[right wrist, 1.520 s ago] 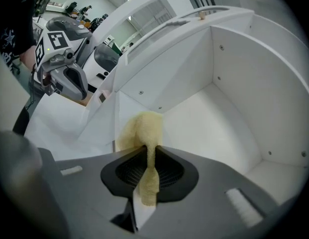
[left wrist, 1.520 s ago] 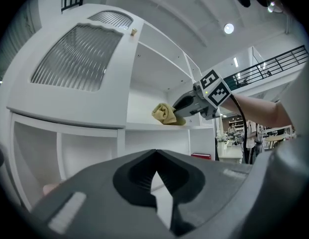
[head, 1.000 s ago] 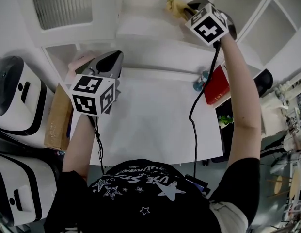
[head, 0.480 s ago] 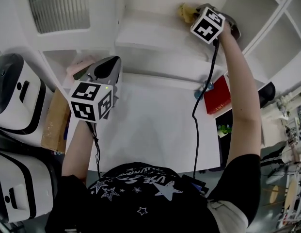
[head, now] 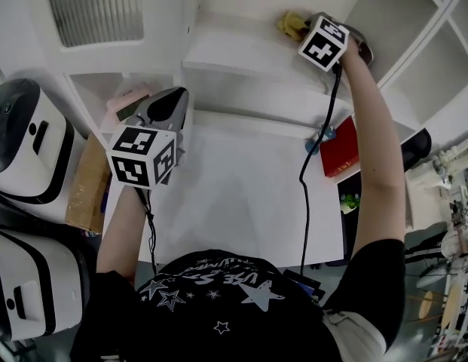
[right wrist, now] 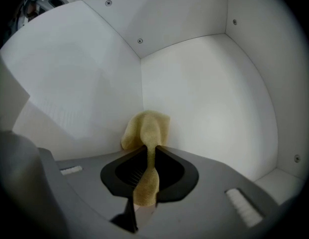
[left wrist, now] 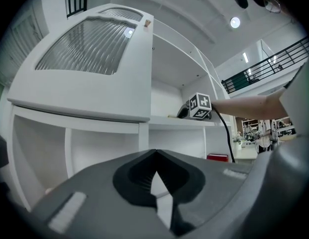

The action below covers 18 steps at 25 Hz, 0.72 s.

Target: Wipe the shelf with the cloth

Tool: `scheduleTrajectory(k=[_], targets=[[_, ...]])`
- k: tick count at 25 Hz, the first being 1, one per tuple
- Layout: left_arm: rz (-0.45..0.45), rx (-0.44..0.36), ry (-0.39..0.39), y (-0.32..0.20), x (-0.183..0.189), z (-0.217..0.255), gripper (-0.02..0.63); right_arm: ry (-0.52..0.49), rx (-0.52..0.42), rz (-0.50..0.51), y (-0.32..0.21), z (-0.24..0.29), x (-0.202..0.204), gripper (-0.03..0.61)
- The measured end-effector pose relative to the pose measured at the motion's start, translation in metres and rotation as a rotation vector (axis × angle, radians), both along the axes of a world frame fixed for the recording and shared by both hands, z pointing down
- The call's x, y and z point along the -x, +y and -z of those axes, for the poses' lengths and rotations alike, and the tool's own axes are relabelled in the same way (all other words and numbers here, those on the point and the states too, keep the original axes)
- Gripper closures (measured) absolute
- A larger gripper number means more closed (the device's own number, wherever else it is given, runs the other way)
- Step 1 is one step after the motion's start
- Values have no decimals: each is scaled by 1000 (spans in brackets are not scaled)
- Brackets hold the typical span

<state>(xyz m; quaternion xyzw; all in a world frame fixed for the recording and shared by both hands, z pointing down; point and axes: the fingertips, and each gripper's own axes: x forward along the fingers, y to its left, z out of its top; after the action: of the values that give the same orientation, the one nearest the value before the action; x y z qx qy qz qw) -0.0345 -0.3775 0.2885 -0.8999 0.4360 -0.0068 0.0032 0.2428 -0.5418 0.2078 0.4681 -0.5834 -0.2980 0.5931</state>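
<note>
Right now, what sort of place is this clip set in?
Probably a large indoor workspace or lab: a white shelf unit over a white desk, an upper-floor railing behind, bulky white machines at the left.

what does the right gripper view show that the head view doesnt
Only the right gripper view: the right gripper, jaws shut on the yellow cloth at the shelf compartment's inner corner, plus screws in its panels. Only the head view: the left gripper, the white table, a red object. Both: cloth, right gripper, shelf.
</note>
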Motion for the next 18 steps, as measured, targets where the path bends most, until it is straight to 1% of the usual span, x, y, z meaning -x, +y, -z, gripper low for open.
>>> scheduleTrajectory(k=[3, 7, 10, 13, 18], targets=[[-5, -2, 2, 4, 0, 1, 612, -2, 32, -17, 13, -6, -1, 503], [-27, -5, 0, 13, -3, 3, 612, -25, 77, -11, 34, -11, 4, 505], [-40, -5, -2, 21, -4, 0, 612, -27, 88, -25, 52, -13, 4, 505], [-56, -3, -5, 31, -8, -1, 612, -35, 94, -1, 70, -15, 10, 505], [-87, 6, -9, 45, -14, -2, 612, -39, 111, -2, 98, -18, 15, 505]])
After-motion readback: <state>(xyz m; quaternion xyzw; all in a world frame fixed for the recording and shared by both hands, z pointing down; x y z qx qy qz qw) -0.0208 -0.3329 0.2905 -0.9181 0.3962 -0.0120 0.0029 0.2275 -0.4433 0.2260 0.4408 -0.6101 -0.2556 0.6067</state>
